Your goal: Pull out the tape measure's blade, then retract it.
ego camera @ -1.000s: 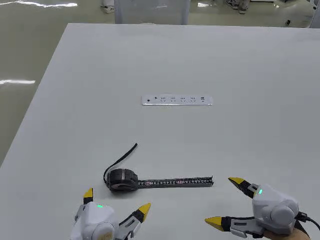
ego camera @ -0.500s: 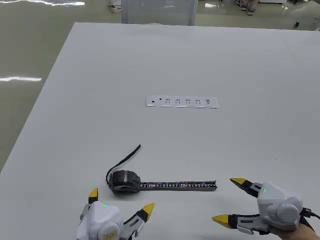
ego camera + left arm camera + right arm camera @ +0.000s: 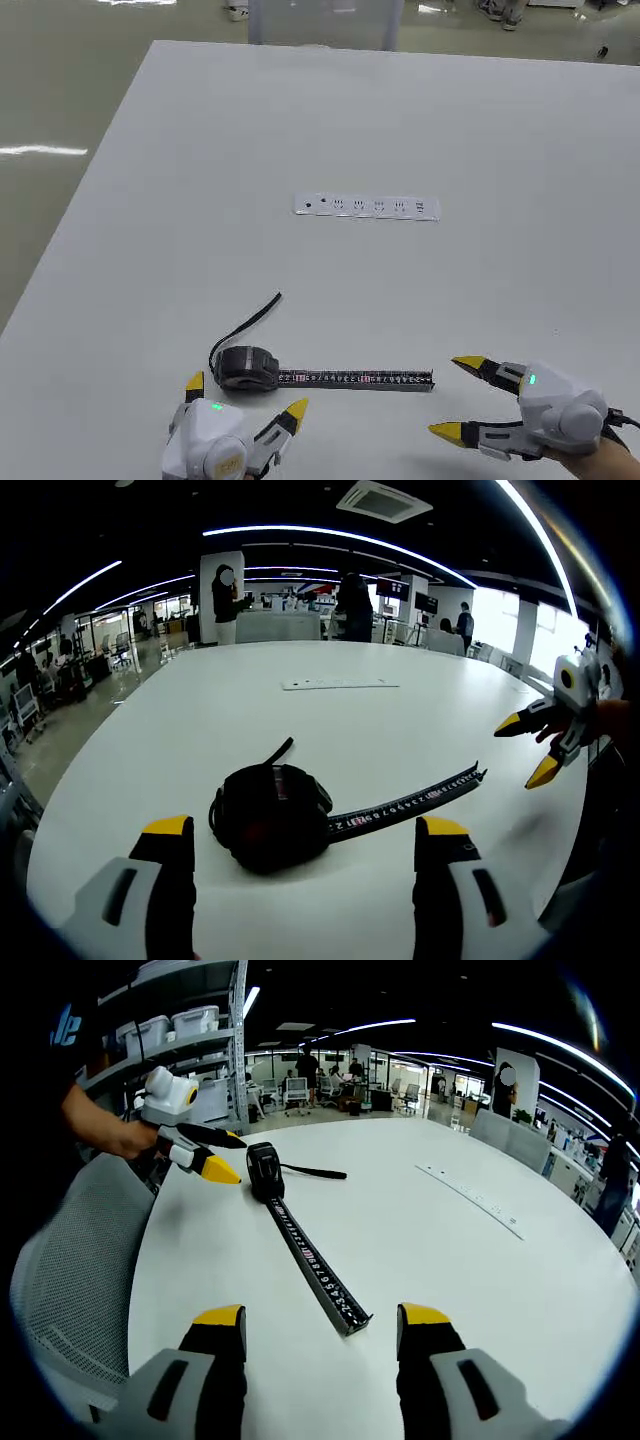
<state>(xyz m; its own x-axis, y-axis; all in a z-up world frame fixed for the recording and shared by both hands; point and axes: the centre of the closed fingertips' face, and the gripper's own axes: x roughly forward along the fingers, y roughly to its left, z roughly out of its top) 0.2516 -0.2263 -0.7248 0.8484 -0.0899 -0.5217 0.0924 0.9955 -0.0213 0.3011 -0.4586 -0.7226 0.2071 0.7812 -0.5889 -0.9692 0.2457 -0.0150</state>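
- Tape measure (image 3: 246,367): rounded black case near bench (image 3: 400,120) front edge; flat graduated blade (image 3: 355,378) lies extended on the smooth white top.
- L gripper (image 3: 246,394), R gripper (image 3: 457,397): yellow-tipped jaws released, empty.

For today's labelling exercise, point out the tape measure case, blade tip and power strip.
tape measure case (image 3: 247,367), head view, black housing top
blade tip (image 3: 352,1322), right gripper view, free end
power strip (image 3: 366,207), head view, middle face

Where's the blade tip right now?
In the head view the blade tip lies on the table, just left of the open right gripper, ungripped.
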